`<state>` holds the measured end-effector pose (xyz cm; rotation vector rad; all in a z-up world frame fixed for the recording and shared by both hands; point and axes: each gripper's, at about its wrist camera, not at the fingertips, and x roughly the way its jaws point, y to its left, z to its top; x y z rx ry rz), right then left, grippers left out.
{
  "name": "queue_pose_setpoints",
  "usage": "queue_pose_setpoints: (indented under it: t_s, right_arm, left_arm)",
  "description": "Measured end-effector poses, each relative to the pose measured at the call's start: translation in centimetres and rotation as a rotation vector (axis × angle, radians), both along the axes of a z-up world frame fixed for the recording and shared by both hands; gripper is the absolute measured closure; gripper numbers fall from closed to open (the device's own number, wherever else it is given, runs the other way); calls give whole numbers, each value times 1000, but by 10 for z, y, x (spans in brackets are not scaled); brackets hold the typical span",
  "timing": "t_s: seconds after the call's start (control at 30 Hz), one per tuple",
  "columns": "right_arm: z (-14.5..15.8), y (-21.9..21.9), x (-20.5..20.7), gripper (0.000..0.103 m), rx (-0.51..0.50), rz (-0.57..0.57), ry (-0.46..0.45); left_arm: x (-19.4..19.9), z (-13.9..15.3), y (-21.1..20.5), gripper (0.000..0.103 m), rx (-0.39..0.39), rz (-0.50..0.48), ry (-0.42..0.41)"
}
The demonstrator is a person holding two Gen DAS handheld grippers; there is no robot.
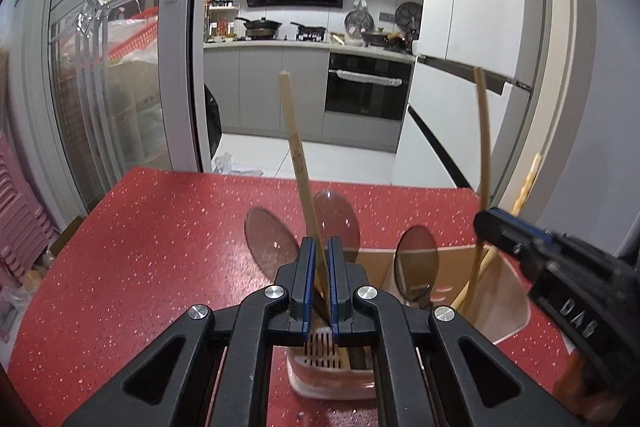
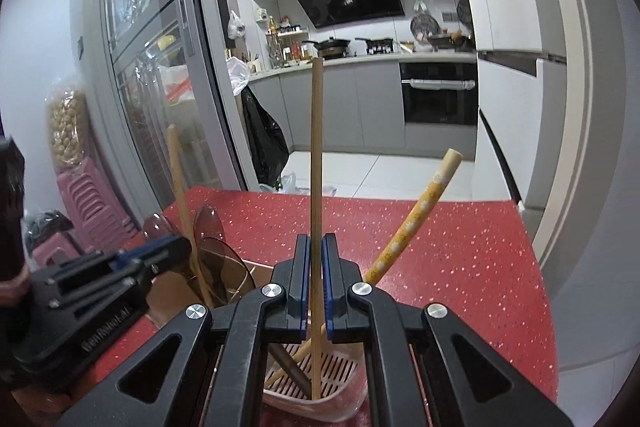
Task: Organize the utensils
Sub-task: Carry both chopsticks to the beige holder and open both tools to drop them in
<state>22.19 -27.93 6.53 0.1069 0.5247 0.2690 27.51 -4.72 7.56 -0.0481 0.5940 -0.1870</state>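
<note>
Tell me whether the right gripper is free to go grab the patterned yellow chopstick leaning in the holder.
Probably not yet. The right gripper is shut on a plain wooden chopstick whose tip is down in the pink holder. The patterned chopstick leans just to its right with nothing blocking it, so release first.

Left gripper (image 1: 320, 247) and right gripper (image 2: 316, 243) were built of black linkage arms; blue pads and silver screws were seen above the arms.

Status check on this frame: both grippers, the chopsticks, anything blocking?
Left gripper shut on chopstick, right gripper shut on another chopstick. Both chopsticks upright over pink holder. Patterned chopstick leaning in holder, close by.
</note>
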Motion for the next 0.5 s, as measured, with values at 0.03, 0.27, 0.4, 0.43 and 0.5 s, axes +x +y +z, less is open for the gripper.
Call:
queue_pose_setpoints:
  t_s: [0.03,0.27,0.4,0.43,0.5]
  right_arm:
    - [0,-1,1,97,6,2,8]
    - [0,-7,5,96,42,9,63]
    - [1,-10,5,67,66,24,89]
    - [2,-10,3,64,74,24,88]
    - [5,-11,-2,64,87,25,80]
  left_arm:
    - [0,0,1,72,-6,-1,8]
    - [-13,7,0,72,6,-10,8]
    - [-22,8,2,72,12,-9,18]
    - [-25,8,3,72,11,-8,24]
    - [-30,7,5,72,14,-7,47]
